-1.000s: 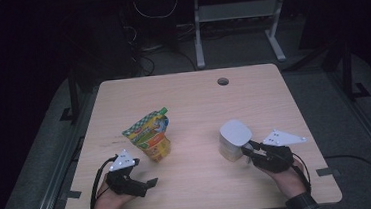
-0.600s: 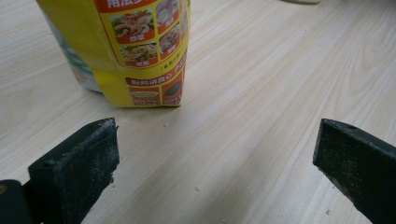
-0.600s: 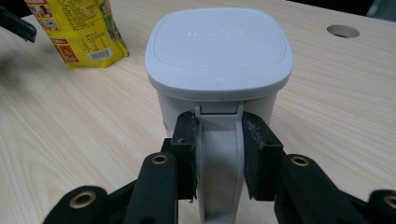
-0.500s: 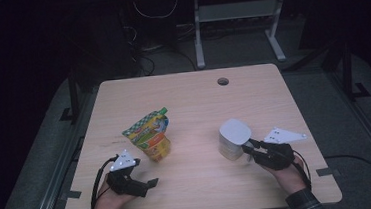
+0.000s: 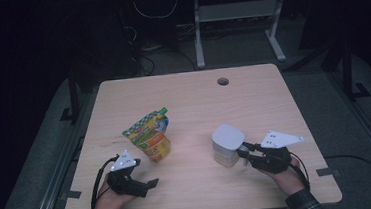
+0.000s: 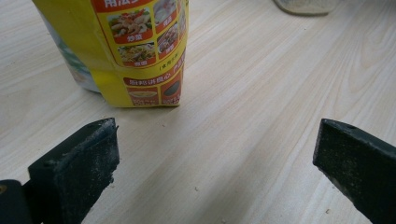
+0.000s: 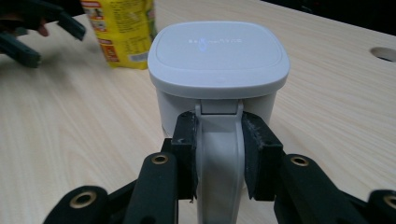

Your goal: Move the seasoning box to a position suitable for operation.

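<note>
Right gripper (image 7: 218, 154) clamped on the handle (image 7: 217, 154) of the jar (image 5: 225, 144), right of table (image 5: 182, 92) centre; left gripper (image 6: 215, 158) agape, empty, before the pouch (image 5: 150, 135); far half bare.

The high view is dim, with dark surroundings past the lit table (image 5: 188, 99). Both gripper views are brighter and evenly lit, soft-focused, with faint shadows.
</note>
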### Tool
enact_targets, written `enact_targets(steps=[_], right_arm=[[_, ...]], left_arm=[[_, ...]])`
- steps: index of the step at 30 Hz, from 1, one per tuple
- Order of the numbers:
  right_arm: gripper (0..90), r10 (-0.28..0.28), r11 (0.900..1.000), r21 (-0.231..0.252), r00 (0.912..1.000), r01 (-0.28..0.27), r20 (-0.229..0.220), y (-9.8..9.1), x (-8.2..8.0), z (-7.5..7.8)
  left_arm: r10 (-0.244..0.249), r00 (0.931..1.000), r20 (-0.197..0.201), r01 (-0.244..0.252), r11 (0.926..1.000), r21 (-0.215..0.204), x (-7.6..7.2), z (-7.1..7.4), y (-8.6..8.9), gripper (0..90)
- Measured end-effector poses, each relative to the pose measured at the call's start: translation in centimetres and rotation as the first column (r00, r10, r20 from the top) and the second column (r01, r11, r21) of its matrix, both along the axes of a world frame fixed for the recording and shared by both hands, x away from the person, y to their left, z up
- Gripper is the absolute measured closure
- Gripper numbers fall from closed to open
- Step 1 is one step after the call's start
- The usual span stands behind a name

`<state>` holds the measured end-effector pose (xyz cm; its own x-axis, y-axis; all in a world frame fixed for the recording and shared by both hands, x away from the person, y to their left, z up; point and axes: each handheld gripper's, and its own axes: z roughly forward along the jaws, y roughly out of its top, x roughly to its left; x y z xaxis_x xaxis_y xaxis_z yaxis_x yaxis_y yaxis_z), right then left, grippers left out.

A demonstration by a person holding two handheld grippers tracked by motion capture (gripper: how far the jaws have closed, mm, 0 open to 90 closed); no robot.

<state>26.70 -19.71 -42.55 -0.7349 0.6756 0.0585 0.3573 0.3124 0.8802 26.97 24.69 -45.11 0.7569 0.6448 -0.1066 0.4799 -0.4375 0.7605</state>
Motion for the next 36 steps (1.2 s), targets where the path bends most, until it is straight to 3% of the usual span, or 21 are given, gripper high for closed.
enact_targets(steps=[9,17,31,36], right_arm=[[68.5,0.092,0.9957,0.012,0.9958,-0.092,0.010,1.4,-0.3,-0.1],[68.4,0.184,0.9827,0.020,0.9828,-0.184,0.018,2.5,-0.2,-0.2],[67.3,0.195,0.9807,0.003,0.9806,-0.195,0.019,2.5,-0.3,-0.6],[59.7,0.176,0.9842,0.020,0.9844,-0.176,0.006,2.1,-0.5,-0.5]], left_arm=[[-0.004,1.0000,-0.003,0.004,1.0000,-0.001,0.0,0.0,-0.1,0.0],[-0.005,1.0000,-0.004,0.005,1.0000,-0.001,0.0,0.0,-0.1,0.0],[-0.013,0.9999,-0.008,0.013,0.9999,0.002,-0.1,-0.1,-0.2,0.0],[-0.015,0.9999,-0.005,0.015,0.9999,0.004,-0.1,0.0,-0.2,0.0]])
